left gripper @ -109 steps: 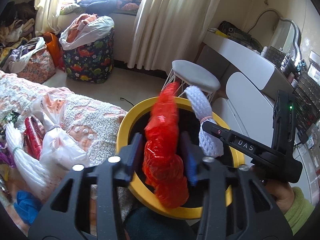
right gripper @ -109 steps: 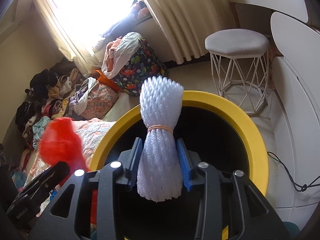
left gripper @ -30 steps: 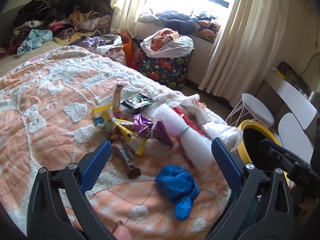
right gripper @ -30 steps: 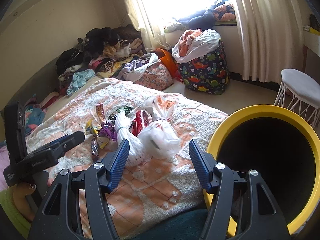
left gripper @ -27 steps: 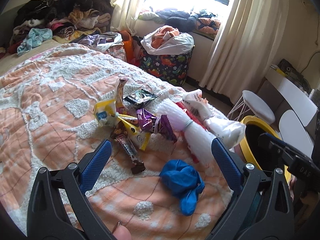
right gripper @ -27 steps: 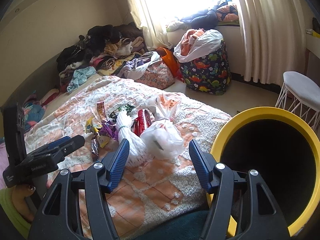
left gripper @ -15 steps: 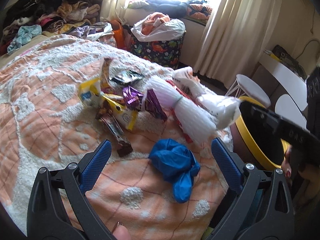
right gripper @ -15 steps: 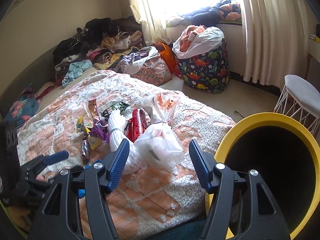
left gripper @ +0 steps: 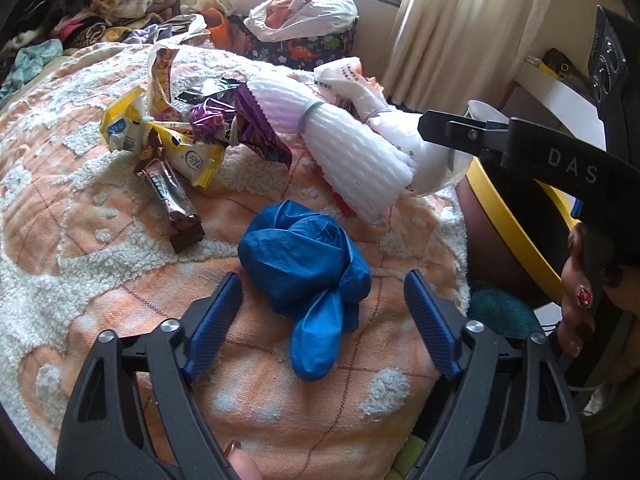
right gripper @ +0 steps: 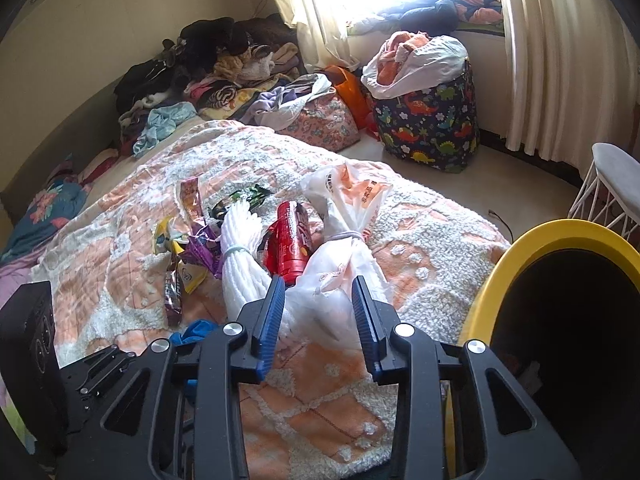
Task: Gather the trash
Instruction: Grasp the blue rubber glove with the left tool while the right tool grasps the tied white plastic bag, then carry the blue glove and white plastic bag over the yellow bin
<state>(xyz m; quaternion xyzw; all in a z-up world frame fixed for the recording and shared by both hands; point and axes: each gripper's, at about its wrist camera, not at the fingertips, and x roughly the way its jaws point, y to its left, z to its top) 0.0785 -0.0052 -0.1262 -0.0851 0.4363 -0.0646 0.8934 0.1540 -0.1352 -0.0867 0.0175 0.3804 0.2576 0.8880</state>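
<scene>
Both claws are back from the bin point(right gripper: 516, 248), empty: left claw point(left gripper: 320, 320) wide around the blue glove point(left gripper: 304, 256), right claw point(right gripper: 318, 316) narrowing on the white bag point(right gripper: 340, 280), so two pickups next.

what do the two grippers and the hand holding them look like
Both the left gripper and the right gripper are black plastic frames with silver bolts and ribbed blue finger pads. Seen from the left wrist view, the right gripper's body carries white letters "DAS". The hand holding it has dark polished nails, one with a red gem. No sleeves or cables are clearly visible.
</scene>
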